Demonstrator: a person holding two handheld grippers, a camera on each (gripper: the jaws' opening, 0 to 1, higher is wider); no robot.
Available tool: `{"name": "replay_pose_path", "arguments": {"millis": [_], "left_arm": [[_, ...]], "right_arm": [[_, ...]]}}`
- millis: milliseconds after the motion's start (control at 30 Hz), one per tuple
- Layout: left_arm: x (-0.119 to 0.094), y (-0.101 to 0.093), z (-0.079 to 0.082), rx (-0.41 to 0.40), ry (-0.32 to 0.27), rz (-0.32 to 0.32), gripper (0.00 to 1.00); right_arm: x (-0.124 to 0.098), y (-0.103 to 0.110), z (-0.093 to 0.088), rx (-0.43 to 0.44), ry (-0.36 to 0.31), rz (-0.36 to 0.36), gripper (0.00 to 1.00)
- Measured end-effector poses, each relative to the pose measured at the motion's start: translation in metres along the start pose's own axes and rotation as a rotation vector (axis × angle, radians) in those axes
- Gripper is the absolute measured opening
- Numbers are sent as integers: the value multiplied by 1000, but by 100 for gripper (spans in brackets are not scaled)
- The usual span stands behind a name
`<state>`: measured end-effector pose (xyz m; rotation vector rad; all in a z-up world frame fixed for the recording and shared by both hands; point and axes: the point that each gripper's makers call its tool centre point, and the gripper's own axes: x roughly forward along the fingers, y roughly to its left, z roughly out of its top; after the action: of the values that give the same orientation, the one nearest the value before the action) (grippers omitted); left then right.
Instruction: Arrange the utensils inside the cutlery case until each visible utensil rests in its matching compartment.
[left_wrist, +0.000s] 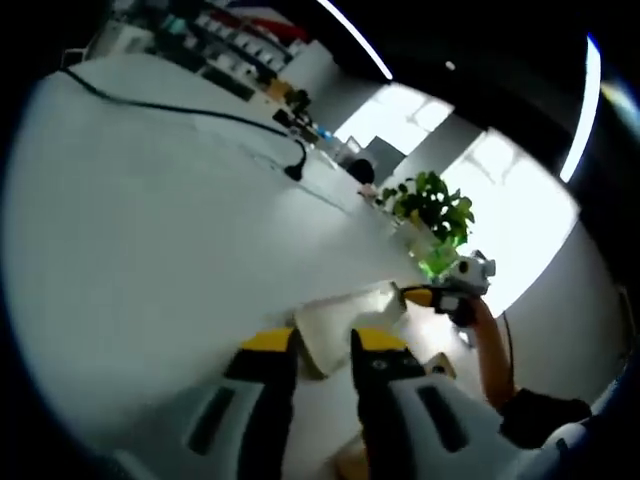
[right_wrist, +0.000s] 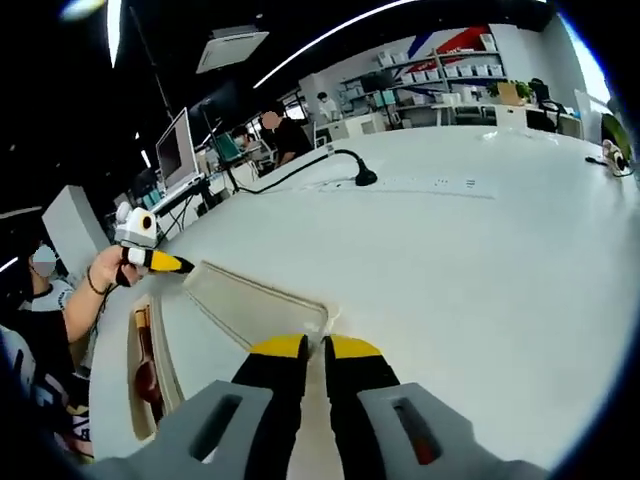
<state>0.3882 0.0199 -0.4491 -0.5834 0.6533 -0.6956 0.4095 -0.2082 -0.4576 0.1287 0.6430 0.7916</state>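
Observation:
A clear, pale lid (right_wrist: 250, 300) of the cutlery case is held over the white table between both grippers. My right gripper (right_wrist: 316, 347) has its yellow-tipped jaws nearly together on the lid's near corner. My left gripper (right_wrist: 175, 264), in a person's hand, grips the far corner. In the left gripper view the lid (left_wrist: 345, 315) sits between the jaws of my left gripper (left_wrist: 323, 342), and my right gripper (left_wrist: 415, 295) pinches its other end. The open case (right_wrist: 140, 330) lies at the left with brown utensils (right_wrist: 148, 378) inside, too blurred to name.
A black cable with a plug (right_wrist: 360, 178) runs across the white table (right_wrist: 480, 260). A potted plant (left_wrist: 435, 205) stands at the table's far edge. A monitor (right_wrist: 175, 150), shelves and seated people (right_wrist: 280, 130) are beyond the table.

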Motion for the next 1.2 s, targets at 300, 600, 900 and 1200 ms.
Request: {"name": "replay_pose_path", "arguments": {"millis": [300, 600, 900, 1200], "left_arm": [[-11, -1, 14, 108, -95, -22, 7], [-18, -8, 14, 242, -125, -84, 4], [-23, -11, 16, 316, -140, -79, 3], [-39, -25, 24, 339, -196, -105, 4]], "right_arm": [[-12, 13, 8, 21, -138, 74, 2], [-18, 19, 6, -108, -194, 108, 1], [-22, 27, 11, -255, -221, 67, 1], [-32, 40, 16, -259, -260, 62, 1]]}}
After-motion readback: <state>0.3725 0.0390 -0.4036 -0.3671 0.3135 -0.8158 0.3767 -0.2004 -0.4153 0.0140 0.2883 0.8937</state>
